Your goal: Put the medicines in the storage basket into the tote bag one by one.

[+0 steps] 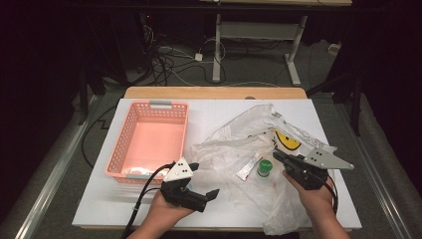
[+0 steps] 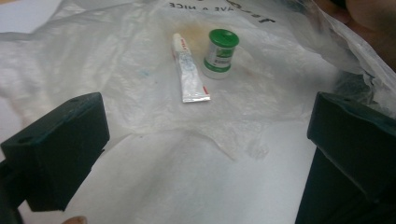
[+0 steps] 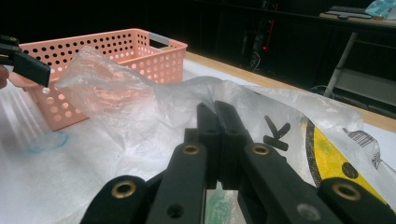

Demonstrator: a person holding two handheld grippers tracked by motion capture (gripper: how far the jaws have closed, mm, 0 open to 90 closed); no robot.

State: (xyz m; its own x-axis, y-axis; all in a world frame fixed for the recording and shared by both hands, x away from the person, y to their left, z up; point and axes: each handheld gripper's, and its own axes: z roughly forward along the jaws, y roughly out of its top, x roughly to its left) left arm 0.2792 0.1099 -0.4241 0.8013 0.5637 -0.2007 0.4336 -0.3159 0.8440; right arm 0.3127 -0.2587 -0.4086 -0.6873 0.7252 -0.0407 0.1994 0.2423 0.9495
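While right claw (image 1: 278, 157) pinches it, clear plastic bag (image 1: 234, 144) lies crumpled, yellow-printed.

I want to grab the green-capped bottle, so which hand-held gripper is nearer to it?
Right. The right hand-held gripper sits just beside the green-capped bottle, shut on the plastic bag; the left hand-held gripper is farther off, open.

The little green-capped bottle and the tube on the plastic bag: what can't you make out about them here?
- Green-capped bottle: label print too small in the left gripper view; in the right gripper view, jaws hide nearly all of it.
- Tube: lettering too small to read.
- Plastic bag: its print is cut off by the top edge in the left gripper view.
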